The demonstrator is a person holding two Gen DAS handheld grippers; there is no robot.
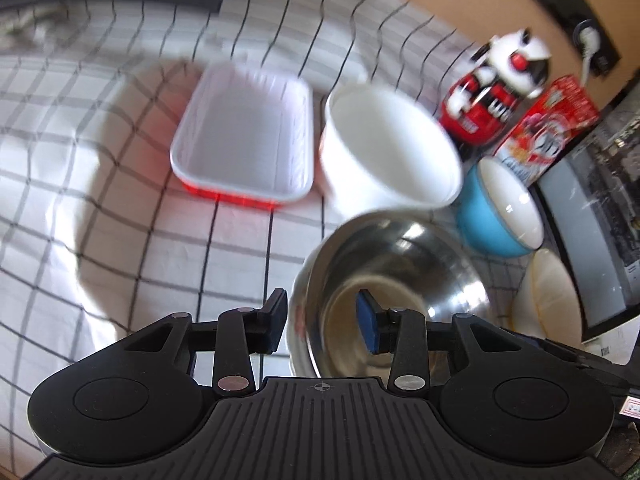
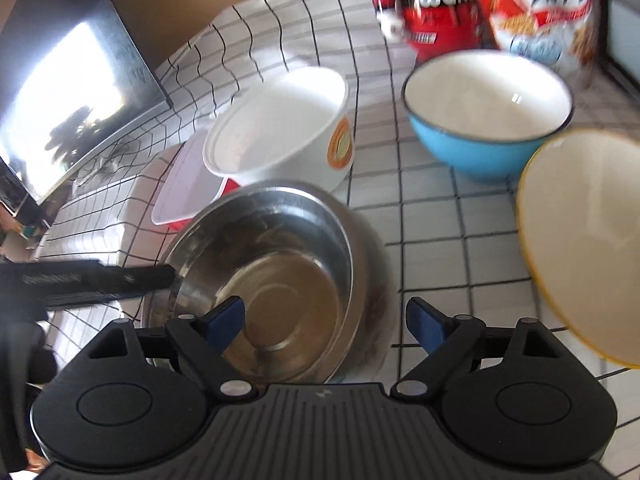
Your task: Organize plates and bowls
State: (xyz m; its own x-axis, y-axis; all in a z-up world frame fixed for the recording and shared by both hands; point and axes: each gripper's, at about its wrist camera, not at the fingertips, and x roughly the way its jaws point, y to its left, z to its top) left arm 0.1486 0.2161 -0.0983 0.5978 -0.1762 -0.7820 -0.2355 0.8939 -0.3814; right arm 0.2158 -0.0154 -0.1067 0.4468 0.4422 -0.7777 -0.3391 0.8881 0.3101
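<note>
Steel bowl [image 1: 384, 292]: centre of the bench [image 1: 120, 168], on the checked cloth, upright and empty. Its near rim stands between the fingers of the left hand-held gripper [image 1: 324, 324], one pad outside the wall, the other inside the bowl. Whether the pads press the rim cannot be told from the blurred frame; a gap seems to remain on the outer side, so this gripper reads as released.

Right hand-held gripper [image 2: 324, 326]: jaws wide apart, nothing between the pads, hanging over the steel bowl's near edge; the left tool's black finger reaches the bowl's rim at 9 o'clock in this view.

White paper bowl [image 1: 388, 144]: touching or just behind the steel bowl at 12 o'clock, empty, an orange sticker on its side.

Red-and-white tray [image 1: 244, 132]: just beside the paper bowl at 9 o'clock.

Blue bowl [image 2: 486, 112]: at 1 o'clock from the steel bowl, white inside.

Yellow-rimmed bowl [image 2: 584, 236]: at 3 o'clock, near the blue bowl.

Red tin [image 2: 436, 4] and cereal box [image 2: 548, 4]: rear of the bench, behind the blue bowl.

Step in hand, as judged: taking hold of the steel bowl by its rim, for nesting or shifting. Next move calls for clamping firmly on the thin, slippery wall, then lifting level clear of the paper bowl.
</note>
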